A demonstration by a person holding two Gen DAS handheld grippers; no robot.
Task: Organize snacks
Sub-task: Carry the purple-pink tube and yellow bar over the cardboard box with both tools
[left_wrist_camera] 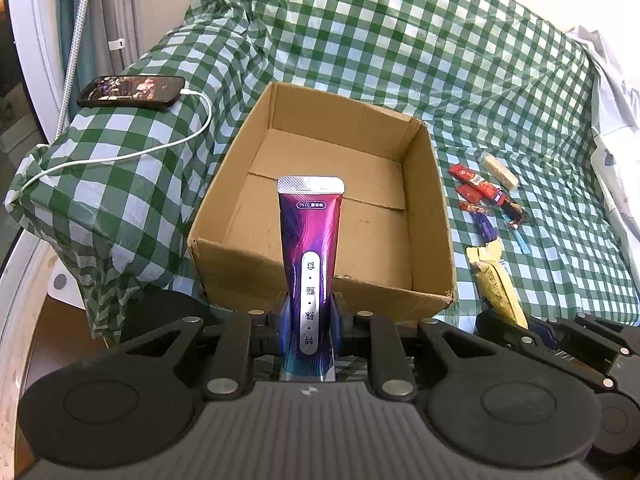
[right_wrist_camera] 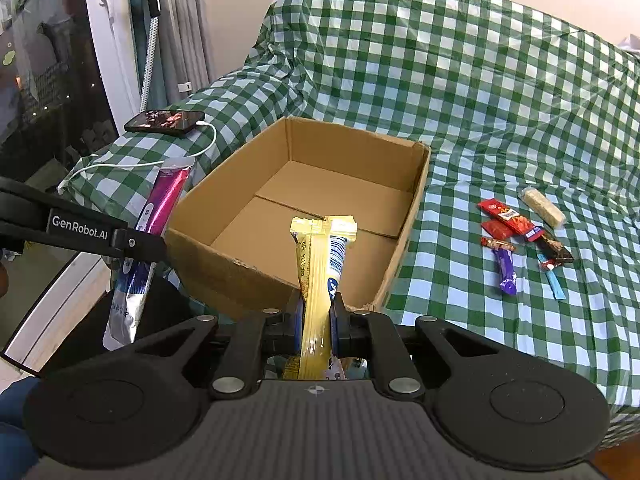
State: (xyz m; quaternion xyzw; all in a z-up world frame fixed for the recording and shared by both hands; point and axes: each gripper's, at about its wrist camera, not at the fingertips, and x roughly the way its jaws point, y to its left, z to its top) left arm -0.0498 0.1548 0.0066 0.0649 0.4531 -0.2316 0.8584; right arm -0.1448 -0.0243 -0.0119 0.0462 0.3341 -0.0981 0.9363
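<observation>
Left tongs (left_wrist_camera: 309, 322) pinch a purple snack pouch (left_wrist_camera: 311, 248) upright at the near rim of the cardboard box (left_wrist_camera: 436, 240); right tongs (right_wrist_camera: 316, 320) pinch a yellow snack packet (right_wrist_camera: 320, 268) likewise, just short of the same rim. Neither item has been released, and the box floor shows bare cardboard, so the task appears to be at its beginning. Remaining snacks (right_wrist_camera: 520, 240) lie in a loose cluster on the cloth to the right of the box: red, purple, dark and blue wrappers and a pale bar. Box and snacks rest on a surface draped in green-and-white checked cloth (right_wrist_camera: 480, 100), rumpled and rising behind. At left, a phone (left_wrist_camera: 132, 91) on a white cable (left_wrist_camera: 132, 156), with curtains beyond.
</observation>
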